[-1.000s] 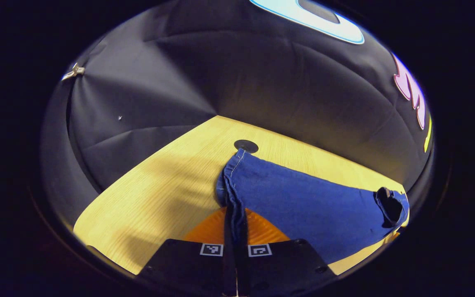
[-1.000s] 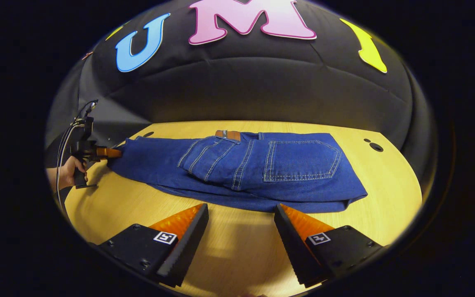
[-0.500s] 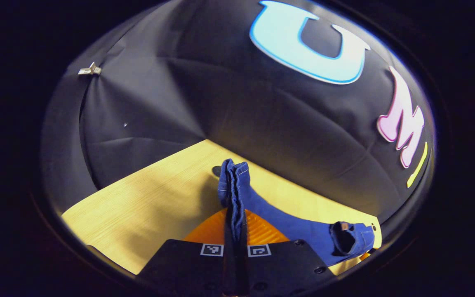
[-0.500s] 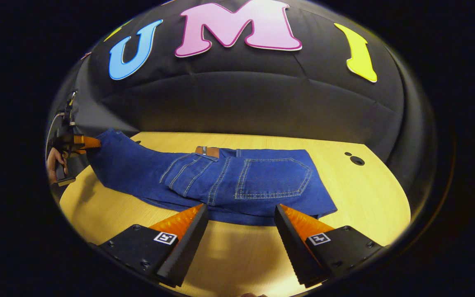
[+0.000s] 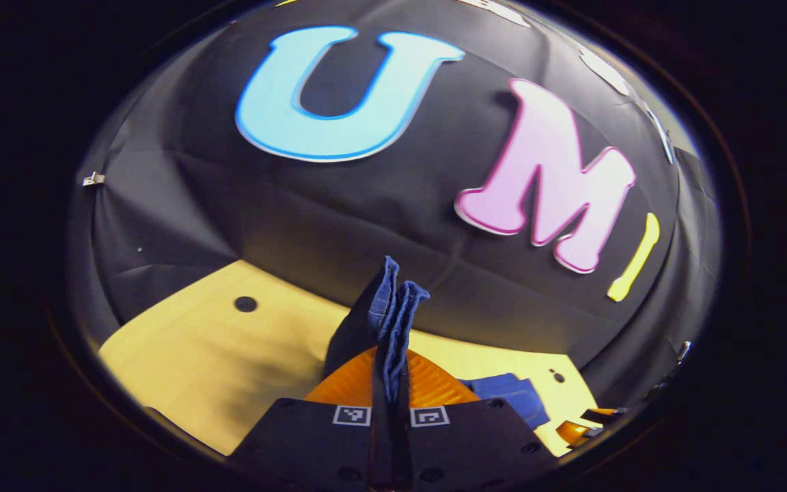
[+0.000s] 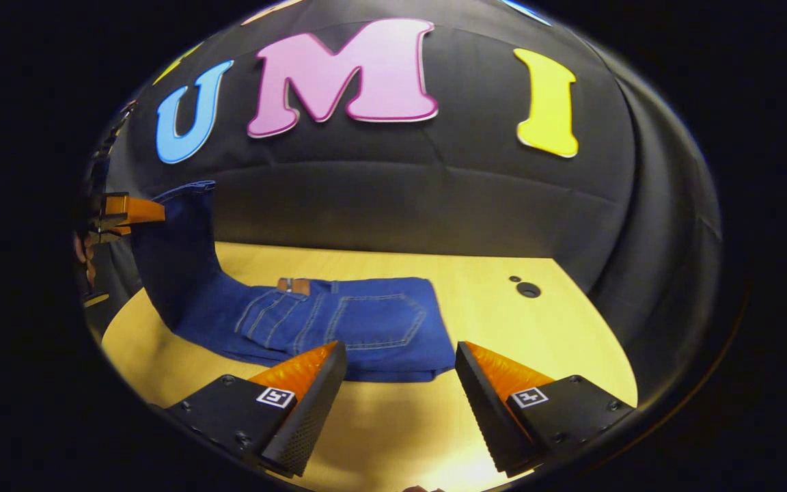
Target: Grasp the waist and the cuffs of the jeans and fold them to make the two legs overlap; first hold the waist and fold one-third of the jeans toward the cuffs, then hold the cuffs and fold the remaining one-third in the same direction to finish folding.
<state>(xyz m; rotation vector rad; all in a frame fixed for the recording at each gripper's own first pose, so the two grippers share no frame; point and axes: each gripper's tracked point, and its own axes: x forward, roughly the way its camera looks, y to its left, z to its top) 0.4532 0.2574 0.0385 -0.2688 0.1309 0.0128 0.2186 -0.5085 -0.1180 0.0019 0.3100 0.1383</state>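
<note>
right gripper view first: nearest to me my right gripper hangs with its fingers spread wide and nothing between them, just short of the near edge of the jeans, low over the table. i read that as waiting, ready to steady the pile. the jeans lie near the middle of the table with the waist third already folded over, back pocket up. beyond the pocket, on the far side from my right gripper, the legs rise off the table in a curve to my left gripper, which holds the cuffs high against the wall. in the left gripper view that gripper is clamped tight on the cuffs, both layers pinched together so the legs stay stacked. i judge the last third is mid-fold and must be carried over the pocket.
</note>
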